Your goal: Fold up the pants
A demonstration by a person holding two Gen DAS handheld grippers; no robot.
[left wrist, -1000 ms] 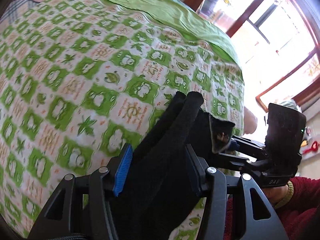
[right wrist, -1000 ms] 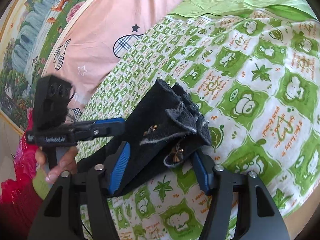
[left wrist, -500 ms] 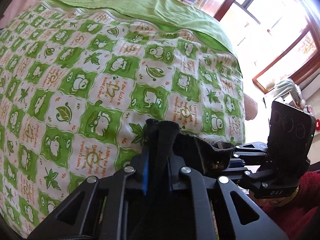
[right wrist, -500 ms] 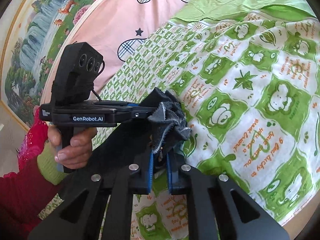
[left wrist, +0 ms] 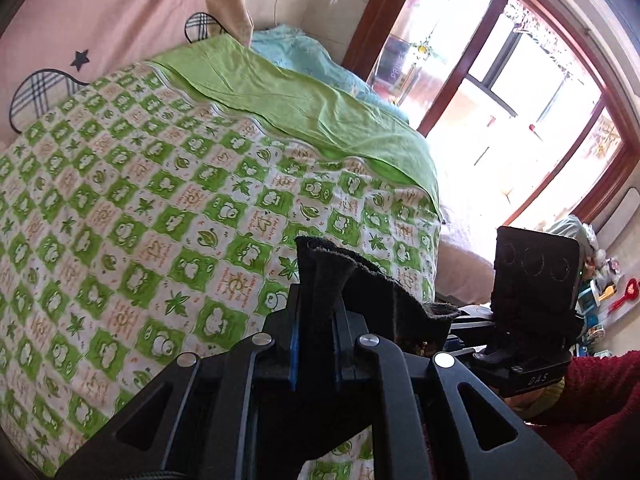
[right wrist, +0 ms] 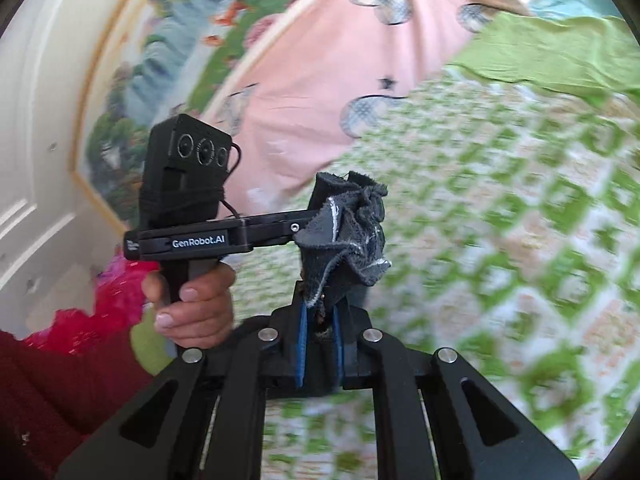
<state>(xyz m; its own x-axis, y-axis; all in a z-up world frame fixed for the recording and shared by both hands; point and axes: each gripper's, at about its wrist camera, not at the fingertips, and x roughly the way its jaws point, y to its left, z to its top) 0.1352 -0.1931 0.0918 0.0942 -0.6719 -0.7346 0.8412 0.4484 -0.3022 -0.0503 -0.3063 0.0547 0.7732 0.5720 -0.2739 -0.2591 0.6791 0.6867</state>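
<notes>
The black pants (left wrist: 324, 276) are bunched between the blue pads of my left gripper (left wrist: 316, 320), which is shut on them and held above the bed. Their edge runs right to my right gripper, seen beside it in the left wrist view (left wrist: 448, 332). In the right wrist view my right gripper (right wrist: 320, 320) is shut on a frayed dark fold of the pants (right wrist: 348, 232). The left gripper (right wrist: 298, 227) reaches in from the left and touches the same fold. The rest of the pants hangs out of sight below.
A bed with a green-and-white frog-print quilt (left wrist: 140, 200) lies below both grippers. A plain green sheet (left wrist: 304, 108) and a pink cover (left wrist: 80, 32) lie at its far end. A window (left wrist: 520, 100) is at the right, a wall picture (right wrist: 160, 60) at the left.
Both grippers closed on the pants one second to half a second ago. Since then both have lifted and tilted up, so more of the room shows; the right view is blurred by motion.
</notes>
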